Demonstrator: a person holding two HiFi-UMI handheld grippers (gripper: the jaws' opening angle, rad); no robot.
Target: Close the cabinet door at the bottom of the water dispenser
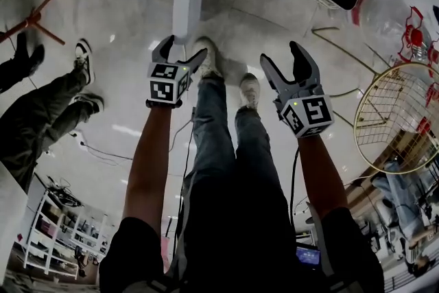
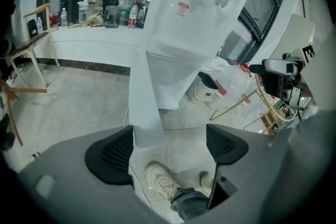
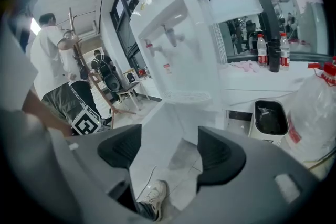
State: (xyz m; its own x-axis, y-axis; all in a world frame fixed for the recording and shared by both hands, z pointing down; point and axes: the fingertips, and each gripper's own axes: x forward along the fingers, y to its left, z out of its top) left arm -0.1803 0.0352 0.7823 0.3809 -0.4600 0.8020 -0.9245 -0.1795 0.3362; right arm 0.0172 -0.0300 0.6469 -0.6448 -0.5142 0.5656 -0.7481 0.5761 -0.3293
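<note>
Two grippers: held side by side above the floor [image 1: 123, 10], ahead of the person's legs.
Left gripper [image 1: 181, 51]: jaws spread wide, nothing clasped; the cabinet door's lower end is seen in the gap, close by the pad [image 2: 113, 155] at that view's left; contact cannot be told.
Right gripper [image 1: 281, 60]: jaws likewise spread wide, nothing held; door panel and floor are seen beyond the gap.
Water dispenser [image 2: 194, 18]: white, upright on the floor, two taps near the top.
Cabinet door [image 2: 144, 107]: at the dispenser's foot, swung open toward the person, just ahead of the left gripper.
Water bottle [image 2: 236, 86]: large, clear, tilted, to the dispenser's right, near a gold wire rack [image 1: 394, 120].
Bin [image 2: 205, 86]: white, set on the floor just beside the dispenser.
Bystander [image 1: 48, 106]: legs only, at the head view's left edge.
</note>
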